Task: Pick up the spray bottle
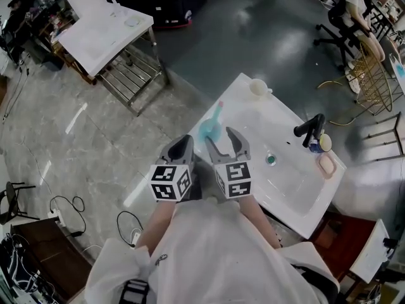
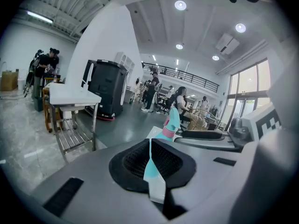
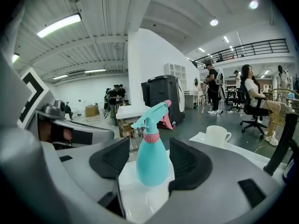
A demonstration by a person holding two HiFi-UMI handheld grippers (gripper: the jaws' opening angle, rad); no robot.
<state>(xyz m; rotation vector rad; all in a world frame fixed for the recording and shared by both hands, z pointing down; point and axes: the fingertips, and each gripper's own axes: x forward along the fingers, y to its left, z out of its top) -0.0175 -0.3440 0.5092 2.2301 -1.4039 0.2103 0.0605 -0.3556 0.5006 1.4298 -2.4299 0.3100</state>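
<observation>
A teal spray bottle (image 1: pixel 211 126) with a pink collar and pink trigger stands upright on the left corner of the white sink counter (image 1: pixel 235 90). My right gripper (image 1: pixel 219 135) is open just short of it. In the right gripper view the spray bottle (image 3: pixel 152 158) stands between the two black pads (image 3: pixel 188 164), with a gap on each side. My left gripper (image 1: pixel 179 151) hangs beside the counter's left edge, shut with nothing in it. In the left gripper view its black pads (image 2: pixel 170 164) meet, and the spray bottle's head (image 2: pixel 171 124) shows beyond them.
On the counter are a white mug (image 1: pixel 257 87) at the far corner, a black tap (image 1: pixel 310 129), a soap dish (image 1: pixel 326 164) and the basin drain (image 1: pixel 271 160). A steel table (image 1: pixel 107 30) stands far left. A person on an office chair (image 1: pixel 354 11) sits far right, near a gold wire rack (image 1: pixel 370 81).
</observation>
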